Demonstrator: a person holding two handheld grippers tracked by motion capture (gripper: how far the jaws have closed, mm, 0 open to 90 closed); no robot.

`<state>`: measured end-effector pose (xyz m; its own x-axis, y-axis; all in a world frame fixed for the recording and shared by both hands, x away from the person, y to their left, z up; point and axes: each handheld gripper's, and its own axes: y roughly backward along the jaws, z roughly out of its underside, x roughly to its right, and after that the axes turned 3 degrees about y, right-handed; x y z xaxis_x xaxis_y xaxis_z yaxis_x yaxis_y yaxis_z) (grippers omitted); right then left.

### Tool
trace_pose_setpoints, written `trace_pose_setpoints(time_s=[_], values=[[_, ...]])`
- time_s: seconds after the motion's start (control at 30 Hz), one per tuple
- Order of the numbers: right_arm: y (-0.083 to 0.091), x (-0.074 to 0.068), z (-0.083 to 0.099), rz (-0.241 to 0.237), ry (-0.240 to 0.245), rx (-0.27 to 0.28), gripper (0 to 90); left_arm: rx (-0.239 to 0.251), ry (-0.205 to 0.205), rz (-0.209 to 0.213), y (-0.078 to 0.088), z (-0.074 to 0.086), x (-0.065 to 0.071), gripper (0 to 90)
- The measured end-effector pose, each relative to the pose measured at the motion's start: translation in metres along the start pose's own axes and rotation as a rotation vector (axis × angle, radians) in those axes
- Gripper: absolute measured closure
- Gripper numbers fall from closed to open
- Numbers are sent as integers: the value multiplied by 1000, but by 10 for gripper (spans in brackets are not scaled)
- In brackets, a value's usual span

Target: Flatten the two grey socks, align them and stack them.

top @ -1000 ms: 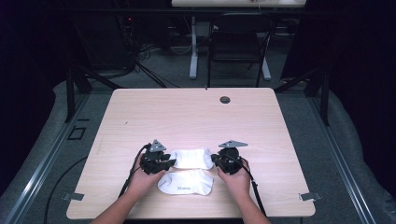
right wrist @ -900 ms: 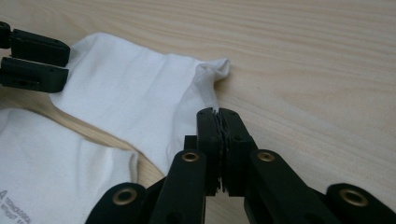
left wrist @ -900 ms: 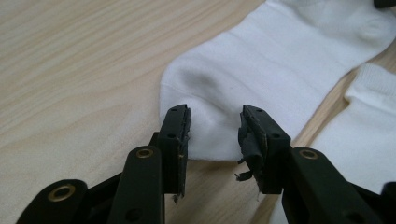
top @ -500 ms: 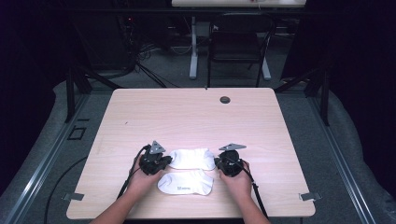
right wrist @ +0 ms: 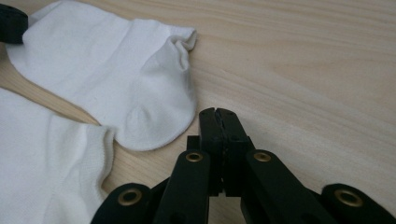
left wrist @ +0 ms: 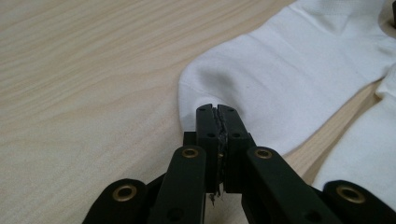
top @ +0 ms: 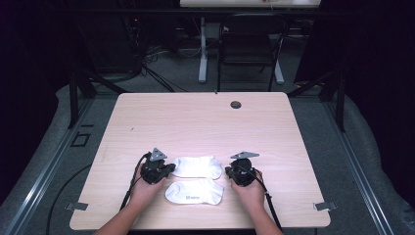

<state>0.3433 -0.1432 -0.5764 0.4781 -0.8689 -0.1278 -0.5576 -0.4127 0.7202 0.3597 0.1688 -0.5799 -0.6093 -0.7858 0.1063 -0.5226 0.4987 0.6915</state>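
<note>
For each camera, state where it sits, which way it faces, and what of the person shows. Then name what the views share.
High view: above the person's side, facing forward and down on the table; forearms, left claw, right claw.
Left gripper view: on the left claw, shut, facing the far sock.
Right gripper view: on the right claw, shut beside that sock.
Shared: both socks, including the near sock.

We find one mark only: a small grey printed logo on the nearer white cotton ankle sock [top: 194,191], lying flat on the pale wooden table [top: 205,122]. Its letters are too small and blurred for us to read. We see no other text, number or sign.
</note>
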Motion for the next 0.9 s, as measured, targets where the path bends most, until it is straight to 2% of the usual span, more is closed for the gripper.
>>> trace_pose_setpoints(time_s=[0.07,0.23,0.4,0.47,0.6,0.7,0.9], values=[[1,0,-1,-10,-11,15,900,2,-5,-1,0,0,2,887],[6,-5,-4,-16,13,42,859,8,7,9,-1,0,1,878],[6,-8,-5,-10,31,42,822,12,9,8,-1,0,1,861],[6,-8,-5,-16,31,42,814,15,8,14,-1,0,1,832],[8,-6,-7,-30,22,59,741,37,21,31,3,-2,-1,770],[8,-5,-10,-35,31,69,699,49,26,24,5,-4,-2,734],[6,-8,-17,-51,59,50,623,78,40,12,7,-5,-4,668]])
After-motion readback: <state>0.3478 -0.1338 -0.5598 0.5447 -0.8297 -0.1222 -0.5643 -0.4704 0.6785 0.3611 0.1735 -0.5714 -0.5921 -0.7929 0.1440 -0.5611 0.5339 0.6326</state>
